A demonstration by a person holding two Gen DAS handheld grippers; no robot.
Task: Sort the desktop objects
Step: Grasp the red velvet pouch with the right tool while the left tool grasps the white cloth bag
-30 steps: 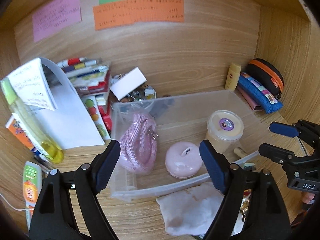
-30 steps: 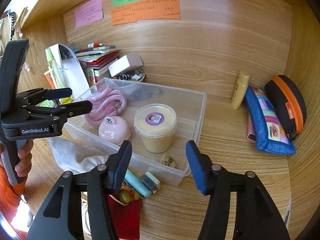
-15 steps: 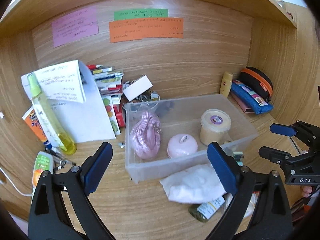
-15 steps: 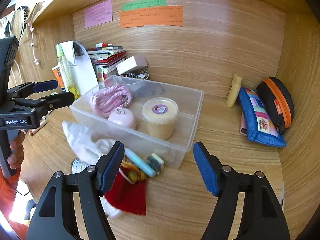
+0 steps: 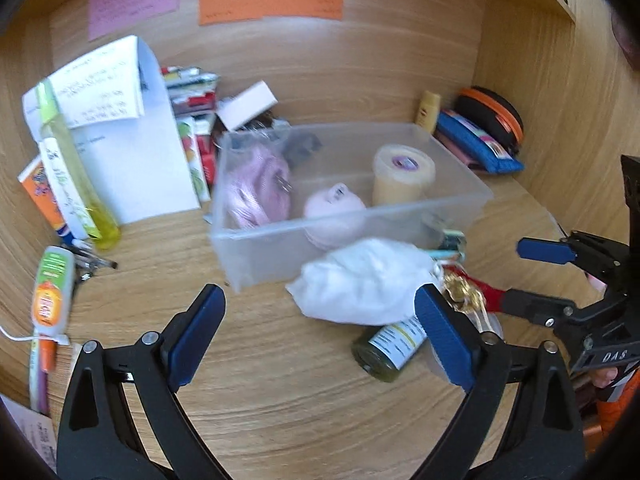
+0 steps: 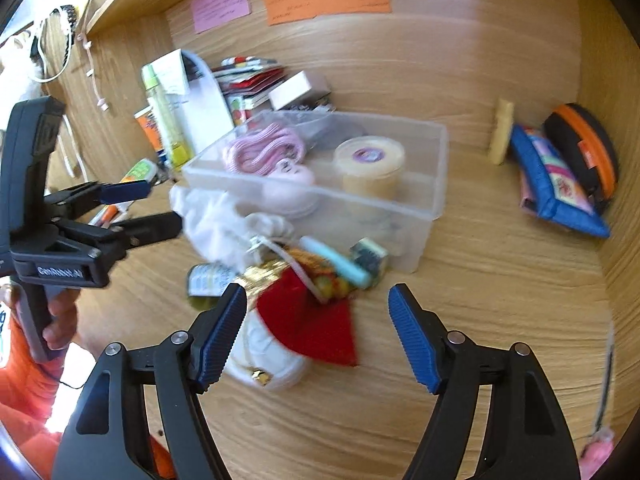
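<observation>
On wooden counter (image 5: 280,392), before clear plastic bin (image 5: 360,216): crumpled white tissue (image 5: 360,284), light, soft, crushable; pinch raised fold. Small green glass bottle (image 5: 390,350) slippery, grip body. Left gripper (image 5: 320,336), right gripper (image 6: 316,330) jaws wide apart, empty.

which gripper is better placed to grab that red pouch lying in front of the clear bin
Right, probably. The right gripper is open with the red pouch lying directly between its fingers. The left gripper is open over bare desk, beside the white cloth.
</observation>
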